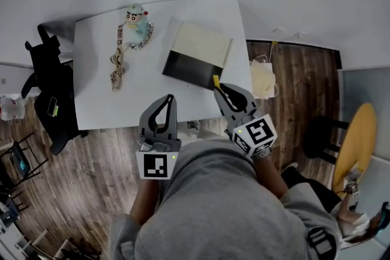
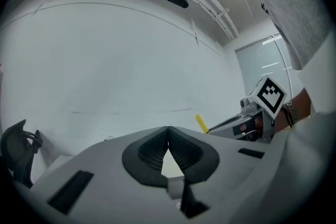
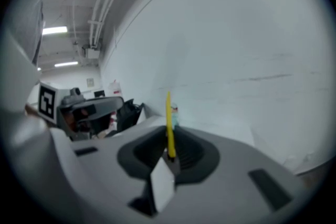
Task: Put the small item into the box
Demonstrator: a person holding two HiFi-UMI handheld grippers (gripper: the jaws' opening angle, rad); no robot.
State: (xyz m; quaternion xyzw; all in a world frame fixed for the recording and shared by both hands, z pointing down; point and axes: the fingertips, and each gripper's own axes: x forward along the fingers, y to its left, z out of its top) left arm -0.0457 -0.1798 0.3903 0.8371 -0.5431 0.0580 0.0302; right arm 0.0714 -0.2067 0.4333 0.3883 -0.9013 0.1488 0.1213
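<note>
A white table [image 1: 97, 100] is seen in the upper middle of the frame, stood on a wood floor [image 1: 103, 155]. A flat cream-and-black box [image 1: 196, 55] is laid at its right part. A small doll [image 1: 138, 24] is laid upper left, with a beaded strap [image 1: 117, 64] trailed below it.

Toy [image 1: 137, 24] left of box [image 1: 196, 55] on table [image 1: 97, 85]

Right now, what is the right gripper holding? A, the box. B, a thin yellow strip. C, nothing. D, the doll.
B: the right gripper is shut on a thin yellow strip that stands up from between its jaws.
</note>
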